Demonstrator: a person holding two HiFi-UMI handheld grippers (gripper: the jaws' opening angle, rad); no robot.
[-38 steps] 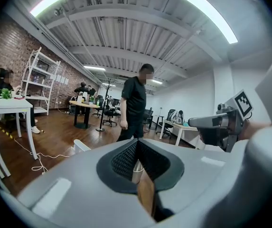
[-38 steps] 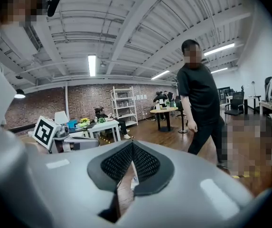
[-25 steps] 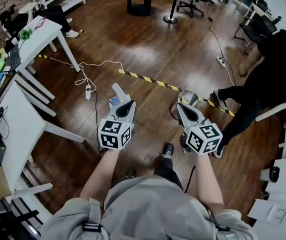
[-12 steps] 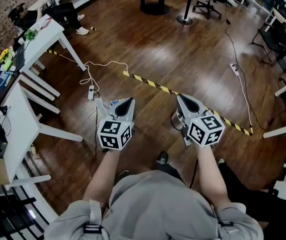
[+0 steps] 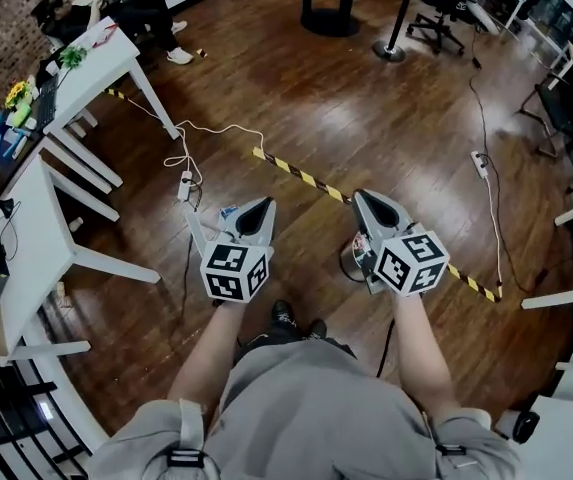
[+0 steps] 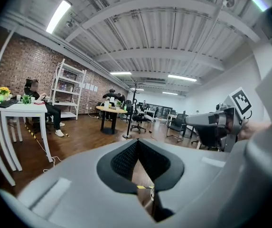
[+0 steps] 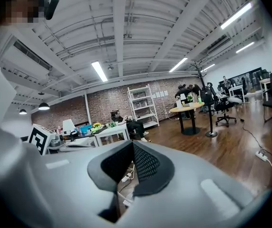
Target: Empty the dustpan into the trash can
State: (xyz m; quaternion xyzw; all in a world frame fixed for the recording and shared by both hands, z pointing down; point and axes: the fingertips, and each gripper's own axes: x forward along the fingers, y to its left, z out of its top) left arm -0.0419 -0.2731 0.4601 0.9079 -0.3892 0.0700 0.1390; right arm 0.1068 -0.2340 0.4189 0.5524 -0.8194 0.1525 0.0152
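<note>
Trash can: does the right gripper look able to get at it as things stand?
Probably yes. The trash can stands on the floor right under the right gripper, mostly hidden by it in the head view, and nothing shows between them. The gripper would have to drop down to it.

Trash can point(image 5: 349, 260) prob. under R claw point(image 5: 362, 198); table point(image 5: 26, 238) far L.

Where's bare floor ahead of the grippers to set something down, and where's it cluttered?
Bare wood floor between the striped tape and the round table base. Crowded: white cable and power strip by the white tables at left; a second power strip at right.
</note>
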